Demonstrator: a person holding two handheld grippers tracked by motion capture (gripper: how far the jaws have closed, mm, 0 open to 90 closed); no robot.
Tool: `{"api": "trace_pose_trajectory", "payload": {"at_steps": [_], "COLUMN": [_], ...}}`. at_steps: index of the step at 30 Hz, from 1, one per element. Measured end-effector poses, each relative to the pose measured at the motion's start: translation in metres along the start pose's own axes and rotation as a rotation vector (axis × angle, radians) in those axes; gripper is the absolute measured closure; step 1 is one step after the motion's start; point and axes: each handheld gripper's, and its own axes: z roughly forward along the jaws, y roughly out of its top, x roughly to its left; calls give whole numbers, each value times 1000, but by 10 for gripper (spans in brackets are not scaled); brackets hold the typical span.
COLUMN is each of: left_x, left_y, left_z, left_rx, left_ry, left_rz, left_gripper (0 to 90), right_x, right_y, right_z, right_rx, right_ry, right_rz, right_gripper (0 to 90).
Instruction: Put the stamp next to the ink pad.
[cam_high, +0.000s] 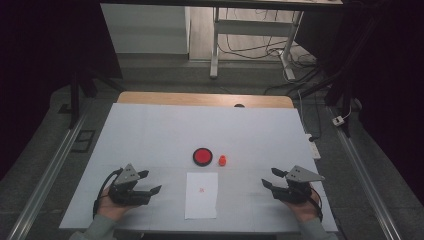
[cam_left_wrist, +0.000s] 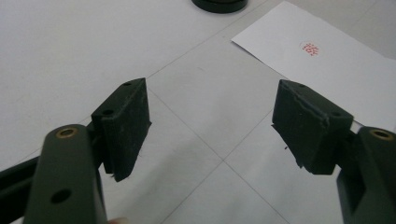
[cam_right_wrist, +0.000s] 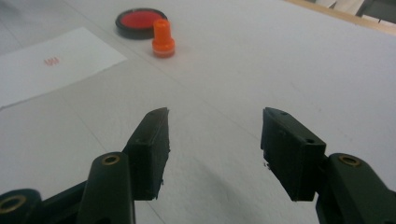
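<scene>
A small orange stamp stands upright on the white table cover, just right of a round black pad with a red inside. In front of them lies a white sheet of paper with a red stamped mark. My left gripper rests at the near left, open, with nothing between its jaws. At the near right, my right gripper is open and empty too. The right gripper view shows the stamp, the pad and the paper ahead to the left. The paper and its mark lie ahead in the left gripper view.
The white cover spreads over a wooden table whose far edge shows at the back. Beyond it stand a white table frame and cables on the floor. A power strip lies off the table's right edge.
</scene>
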Motion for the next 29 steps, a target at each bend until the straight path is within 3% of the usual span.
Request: {"api": "trace_pose_trajectory", "payload": {"at_steps": [29], "left_x": [0], "left_y": [-1], "left_z": [0], "left_rx": [2], "left_ry": [1], "left_rz": [5], "left_gripper": [275], "right_x": [1], "right_y": [-1], "right_z": [5], "right_rx": [13], "right_ry": [8], "right_rz": [-18], "right_gripper": [413]}}
